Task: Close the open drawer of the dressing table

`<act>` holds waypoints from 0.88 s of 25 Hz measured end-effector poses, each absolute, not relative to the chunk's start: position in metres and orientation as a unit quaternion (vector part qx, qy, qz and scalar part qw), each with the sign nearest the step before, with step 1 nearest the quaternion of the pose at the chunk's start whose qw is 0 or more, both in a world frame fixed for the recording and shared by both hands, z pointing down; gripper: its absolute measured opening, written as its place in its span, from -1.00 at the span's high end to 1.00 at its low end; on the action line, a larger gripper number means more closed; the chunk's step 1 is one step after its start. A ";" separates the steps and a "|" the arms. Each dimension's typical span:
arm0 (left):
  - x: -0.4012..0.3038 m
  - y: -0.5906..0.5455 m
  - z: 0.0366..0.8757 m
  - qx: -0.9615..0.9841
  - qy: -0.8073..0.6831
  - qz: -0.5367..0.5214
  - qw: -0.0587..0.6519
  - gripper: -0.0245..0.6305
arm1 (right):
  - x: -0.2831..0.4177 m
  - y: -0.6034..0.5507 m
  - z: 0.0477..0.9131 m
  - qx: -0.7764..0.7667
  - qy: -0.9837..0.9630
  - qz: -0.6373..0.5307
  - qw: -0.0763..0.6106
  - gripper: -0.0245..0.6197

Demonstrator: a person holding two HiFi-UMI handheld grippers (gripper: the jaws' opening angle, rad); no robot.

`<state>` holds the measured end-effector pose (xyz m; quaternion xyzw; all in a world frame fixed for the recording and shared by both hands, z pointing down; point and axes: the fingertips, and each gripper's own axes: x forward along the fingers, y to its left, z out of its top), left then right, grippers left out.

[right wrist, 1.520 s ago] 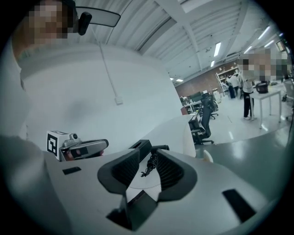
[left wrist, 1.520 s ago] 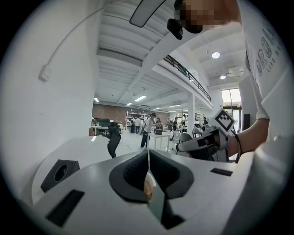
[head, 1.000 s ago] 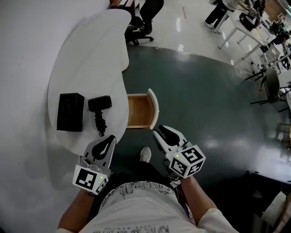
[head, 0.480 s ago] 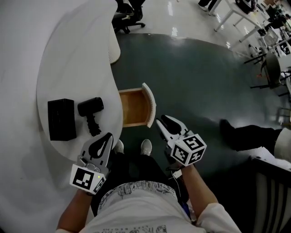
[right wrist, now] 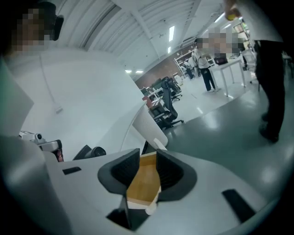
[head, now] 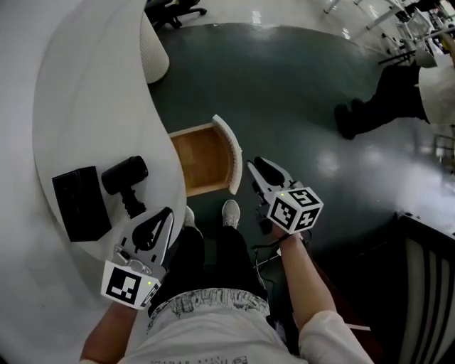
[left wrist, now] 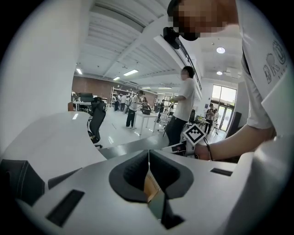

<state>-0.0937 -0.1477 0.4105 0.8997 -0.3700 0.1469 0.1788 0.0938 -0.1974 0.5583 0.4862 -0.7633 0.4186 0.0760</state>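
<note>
The white dressing table (head: 92,106) curves down the left of the head view. Its drawer (head: 201,160) stands pulled out, with a bare wooden floor and a curved white front (head: 227,149). My right gripper (head: 254,169) is open and empty, its tips just right of the front's near end and not touching it. In the right gripper view the drawer (right wrist: 143,181) shows between the jaws of the right gripper (right wrist: 148,158). My left gripper (head: 165,215) hangs by the table's near edge, shut on nothing. From the left gripper (left wrist: 148,153), a sliver of the drawer (left wrist: 150,186) shows.
A black hair dryer (head: 124,178) and a black box (head: 79,202) lie on the table top near the left gripper. My own shoes (head: 230,213) stand on the dark floor below the drawer. Another person's legs (head: 384,92) are at the upper right. Office chairs (head: 170,11) stand beyond the table.
Both grippers have sunk and moved toward the drawer, which now looks larger and closer. The right gripper has rolled. A person has walked across the right side of the floor.
</note>
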 end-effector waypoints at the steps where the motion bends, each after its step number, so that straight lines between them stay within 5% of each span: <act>1: -0.093 -0.149 0.414 0.899 -0.368 0.151 0.182 0.85 | 0.096 -0.199 0.568 0.487 -0.758 0.427 0.073 0.55; 22: -0.067 -0.142 0.478 0.872 -0.370 0.237 0.218 0.85 | 0.109 -0.227 0.726 0.407 -0.688 0.599 -0.048 0.55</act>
